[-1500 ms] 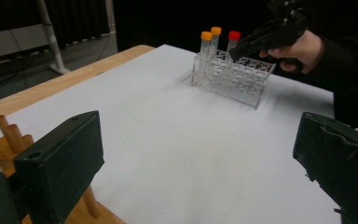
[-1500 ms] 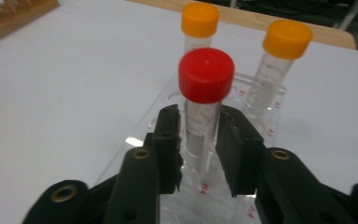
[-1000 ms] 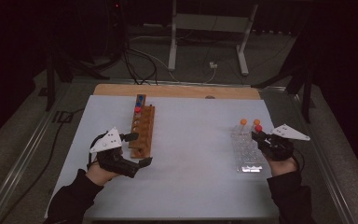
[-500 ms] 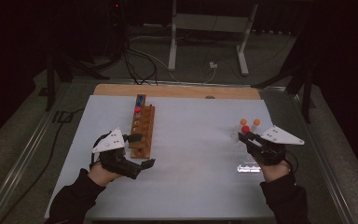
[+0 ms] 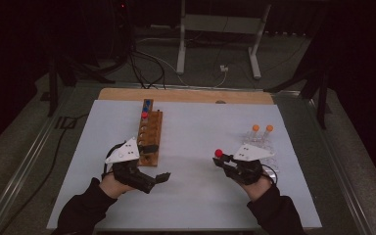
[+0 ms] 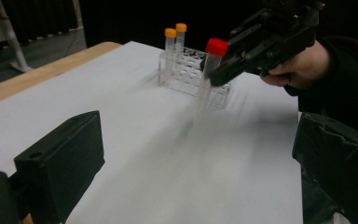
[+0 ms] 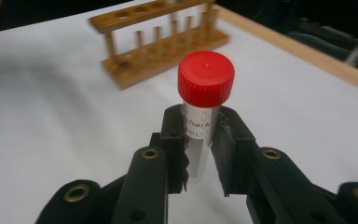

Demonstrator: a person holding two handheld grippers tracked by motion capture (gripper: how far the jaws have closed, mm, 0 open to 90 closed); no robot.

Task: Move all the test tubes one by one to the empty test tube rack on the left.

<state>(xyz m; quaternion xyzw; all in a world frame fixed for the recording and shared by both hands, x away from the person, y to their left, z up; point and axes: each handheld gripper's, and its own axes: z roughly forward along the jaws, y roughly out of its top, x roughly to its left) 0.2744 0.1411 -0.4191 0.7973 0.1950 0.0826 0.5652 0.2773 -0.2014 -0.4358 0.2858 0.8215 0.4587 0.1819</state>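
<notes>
Honestly, the red-capped tube is pinched just under its cap by the right gripper, held midair between the clear rack and the wooden rack; it could easily be swung loose. The left gripper is held wide open, empty.

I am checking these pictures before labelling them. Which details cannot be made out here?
- Red-capped tube: label text cut off by the right gripper fingers, right gripper view.
- Same tube's lower end: motion-blurred, left gripper view.
- Wooden rack: near end hidden behind the left gripper, high view.

Black two-fingered grippers with brass-ringed screw holes; grey three-cornered top plates; dark sleeves
</notes>
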